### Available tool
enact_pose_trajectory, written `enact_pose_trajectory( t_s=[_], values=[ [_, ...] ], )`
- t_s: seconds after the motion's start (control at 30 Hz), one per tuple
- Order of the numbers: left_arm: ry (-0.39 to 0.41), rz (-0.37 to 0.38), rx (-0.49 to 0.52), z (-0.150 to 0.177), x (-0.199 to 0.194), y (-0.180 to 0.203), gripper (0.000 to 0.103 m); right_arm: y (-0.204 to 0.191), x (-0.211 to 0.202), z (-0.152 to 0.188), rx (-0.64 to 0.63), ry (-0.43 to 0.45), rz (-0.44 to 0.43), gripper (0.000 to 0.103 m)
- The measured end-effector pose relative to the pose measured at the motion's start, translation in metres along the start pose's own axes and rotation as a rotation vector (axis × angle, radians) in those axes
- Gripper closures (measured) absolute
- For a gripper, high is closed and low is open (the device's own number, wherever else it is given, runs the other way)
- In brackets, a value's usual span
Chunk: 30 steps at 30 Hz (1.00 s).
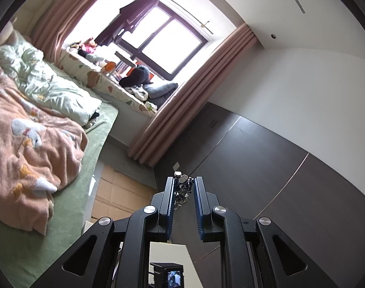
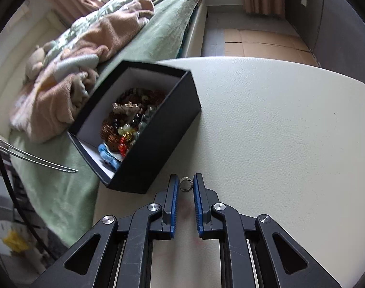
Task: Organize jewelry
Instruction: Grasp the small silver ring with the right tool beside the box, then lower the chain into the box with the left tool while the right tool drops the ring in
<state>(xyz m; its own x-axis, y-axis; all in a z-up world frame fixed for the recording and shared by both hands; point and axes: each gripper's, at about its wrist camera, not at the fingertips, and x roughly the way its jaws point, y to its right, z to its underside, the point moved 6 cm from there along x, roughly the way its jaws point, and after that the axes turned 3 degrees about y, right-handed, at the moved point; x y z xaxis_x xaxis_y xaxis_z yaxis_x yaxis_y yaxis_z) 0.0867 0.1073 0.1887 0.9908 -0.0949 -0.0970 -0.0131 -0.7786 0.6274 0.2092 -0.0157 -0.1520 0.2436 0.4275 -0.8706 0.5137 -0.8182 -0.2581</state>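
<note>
In the left wrist view my left gripper [image 1: 184, 184] is raised toward the room and shut on a shiny silver faceted bracelet [image 1: 182, 189], which sits between the blue pads. In the right wrist view my right gripper [image 2: 185, 183] is low over the white table [image 2: 266, 124]. A small silver ring [image 2: 185, 184] lies between its fingertips, with a gap on each side. A black box [image 2: 144, 129] with a white lining stands at the table's left edge and holds several bead bracelets [image 2: 129, 122] and a blue piece [image 2: 108, 155].
A bed [image 2: 144, 38] with a green sheet and a pink blanket lies left of the table. Cardboard sheets [image 2: 261, 42] cover the floor beyond the table. A dark wall panel [image 1: 266, 168] and pink curtains [image 1: 182, 110] stand ahead of the left gripper.
</note>
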Motion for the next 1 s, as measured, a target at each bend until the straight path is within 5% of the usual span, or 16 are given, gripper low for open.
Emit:
enact_pose_trajectory(
  t_s=[0.3,1.0],
  values=[
    [0.018,0.006,0.091,-0.016,0.018,0.037,0.087,0.004,-0.032,-0.015,0.040,0.084,-0.083,0.089],
    [-0.037,-0.044,0.111,-0.011,0.079,0.032,0.087,0.021,-0.043,-0.036,0.117,0.139,-0.136,0.089]
  ],
)
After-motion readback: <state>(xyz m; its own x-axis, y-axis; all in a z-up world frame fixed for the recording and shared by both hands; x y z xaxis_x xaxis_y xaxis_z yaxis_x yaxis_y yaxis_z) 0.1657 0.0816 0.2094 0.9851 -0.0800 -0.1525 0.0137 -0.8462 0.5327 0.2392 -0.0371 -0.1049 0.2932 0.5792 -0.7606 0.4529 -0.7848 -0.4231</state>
